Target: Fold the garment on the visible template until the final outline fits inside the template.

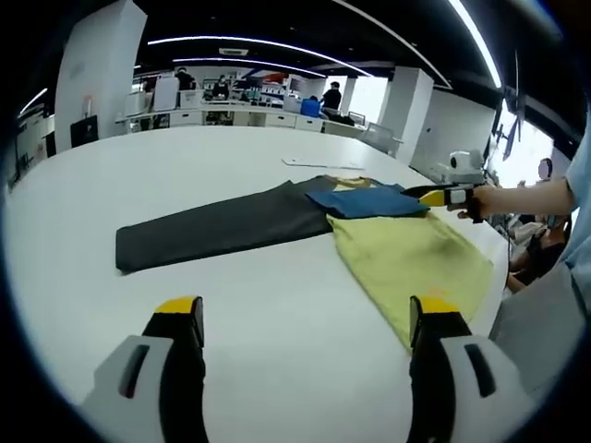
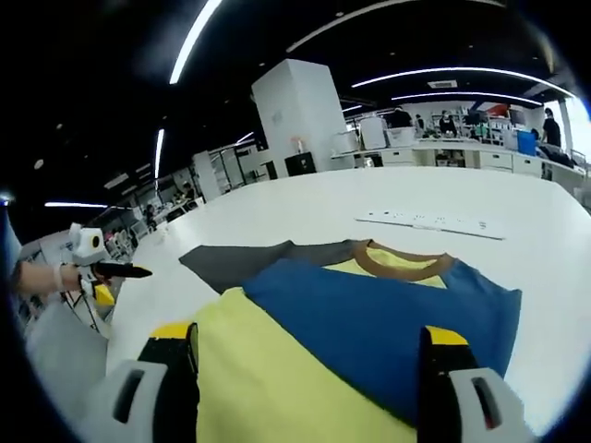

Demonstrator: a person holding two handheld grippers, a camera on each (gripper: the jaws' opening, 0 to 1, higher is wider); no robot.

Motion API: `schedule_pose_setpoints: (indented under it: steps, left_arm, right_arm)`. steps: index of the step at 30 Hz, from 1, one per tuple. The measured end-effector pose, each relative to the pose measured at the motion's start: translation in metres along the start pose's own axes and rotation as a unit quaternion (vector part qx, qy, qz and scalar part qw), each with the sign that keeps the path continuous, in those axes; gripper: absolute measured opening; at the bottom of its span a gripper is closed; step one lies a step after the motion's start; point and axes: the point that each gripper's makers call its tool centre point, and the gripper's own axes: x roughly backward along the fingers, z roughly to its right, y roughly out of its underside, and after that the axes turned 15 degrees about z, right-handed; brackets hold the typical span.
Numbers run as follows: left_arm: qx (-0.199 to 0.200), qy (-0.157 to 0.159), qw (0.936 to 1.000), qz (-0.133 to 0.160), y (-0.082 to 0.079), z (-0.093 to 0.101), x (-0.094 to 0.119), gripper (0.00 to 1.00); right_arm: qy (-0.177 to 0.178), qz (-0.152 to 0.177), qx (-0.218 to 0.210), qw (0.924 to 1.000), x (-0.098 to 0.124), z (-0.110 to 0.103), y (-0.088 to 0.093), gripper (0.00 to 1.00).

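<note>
Both tongs, left (image 1: 305, 318) and right (image 2: 309, 346), spread over one garment (image 2: 369, 323), seemingly three-coloured.

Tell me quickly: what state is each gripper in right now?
Left gripper: open, holding nothing.
Right gripper: open above the shirt, holding nothing.

Open white tabletop (image 1: 277, 305) is seen ahead of the left claw (image 1: 305, 318), nothing blocking it. Further on, the way is taken up by the flat dark-grey, yellow and blue garment (image 1: 369, 235). Beyond it lies a long white strip (image 2: 429, 221), with bare surface around.
</note>
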Motion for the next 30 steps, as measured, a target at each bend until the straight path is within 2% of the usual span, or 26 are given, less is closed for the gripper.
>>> schedule_pose_setpoints:
  steps: [2, 5, 10, 14, 21, 23, 26, 30]
  left_arm:
    - [0.020, -0.003, 0.9997, 0.017, -0.006, -0.004, -0.002, 0.89]
    - [0.015, -0.005, 0.9997, 0.019, -0.008, -0.012, -0.001, 0.89]
    - [0.030, -0.017, 0.9989, 0.034, -0.016, -0.022, 0.004, 0.87]
    - [0.064, -0.022, 0.9956, 0.064, -0.028, -0.029, 0.007, 0.86]
    - [0.049, -0.021, 0.9969, 0.058, -0.030, -0.036, 0.008, 0.82]
    - [0.049, -0.026, 0.9968, 0.058, -0.030, -0.045, 0.008, 0.81]
    - [0.071, -0.037, 0.9937, 0.079, -0.035, -0.059, 0.008, 0.79]
    - [0.064, -0.049, 0.9939, 0.074, -0.033, -0.077, 0.007, 0.77]
  right_arm:
    - [0.003, 0.002, -0.002, 1.0000, 0.007, 0.003, 0.001, 1.00]
    - [0.014, -0.001, -0.002, 0.9999, 0.015, 0.013, 0.003, 1.00]
    - [0.030, -0.002, 0.000, 0.9996, 0.034, 0.025, 0.002, 1.00]
    - [0.040, 0.000, -0.006, 0.9992, 0.045, 0.033, 0.002, 1.00]
    - [0.063, -0.004, -0.013, 0.9979, 0.062, 0.048, 0.006, 0.97]
    - [0.065, -0.005, -0.014, 0.9978, 0.065, 0.049, 0.007, 0.97]
    - [0.075, 0.003, -0.033, 0.9966, 0.070, 0.053, 0.007, 0.97]
    - [0.081, -0.002, -0.029, 0.9963, 0.075, 0.058, 0.011, 0.96]
